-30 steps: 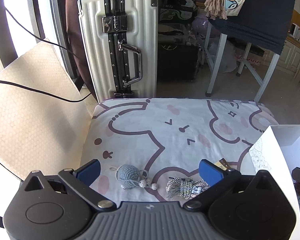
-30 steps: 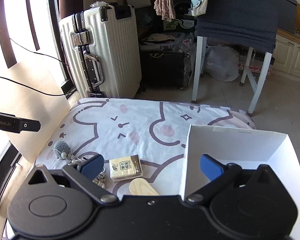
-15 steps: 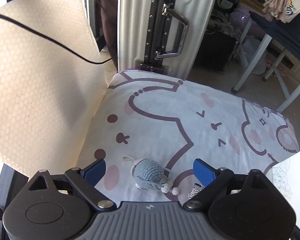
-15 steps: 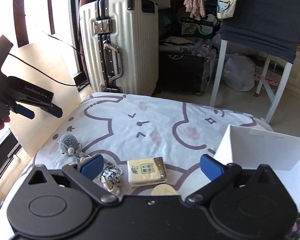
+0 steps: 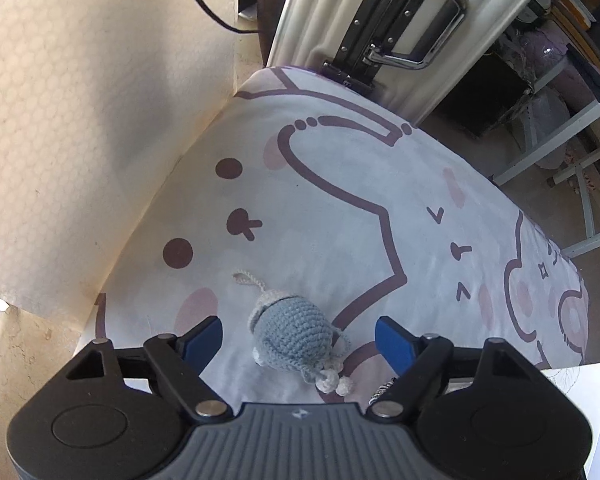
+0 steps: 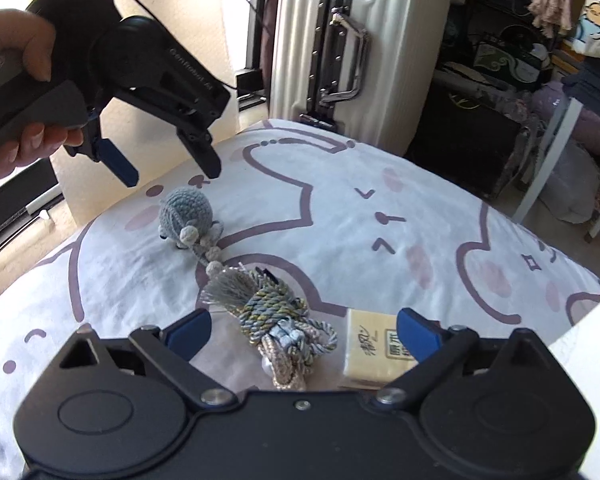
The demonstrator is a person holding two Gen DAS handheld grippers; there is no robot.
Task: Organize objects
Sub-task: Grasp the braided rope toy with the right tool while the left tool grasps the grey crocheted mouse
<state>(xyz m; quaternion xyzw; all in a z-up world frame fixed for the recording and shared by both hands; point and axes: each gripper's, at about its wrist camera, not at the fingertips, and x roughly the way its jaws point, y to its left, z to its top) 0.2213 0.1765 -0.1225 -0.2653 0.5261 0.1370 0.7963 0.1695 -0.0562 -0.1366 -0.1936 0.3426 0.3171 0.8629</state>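
Both grippers dropped closer to cartoon-print sheet (image 5: 340, 200). Left gripper (image 5: 299, 334) jaws closing around crocheted blue toy (image 5: 292, 336), untouched; right gripper (image 6: 304, 330) closing over braided cord bundle (image 6: 276, 312), probably clear. Ribbed white suitcase (image 6: 364, 40) behind.

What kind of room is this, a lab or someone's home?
Most likely a lived-in home: a cartoon-print white cloth covers the surface, a ribbed white hard-shell suitcase stands behind it, and a cluttered dark shelf sits beyond.

suitcase (image 5: 400, 12): top cut off by frame edge | white box (image 5: 580, 400): only a corner in view at right edge | tissue packet (image 6: 376, 354): near end hidden behind right gripper (image 6: 304, 334) body | braided cord bundle (image 6: 276, 320): tail hidden under the same body | packet print: too small to read
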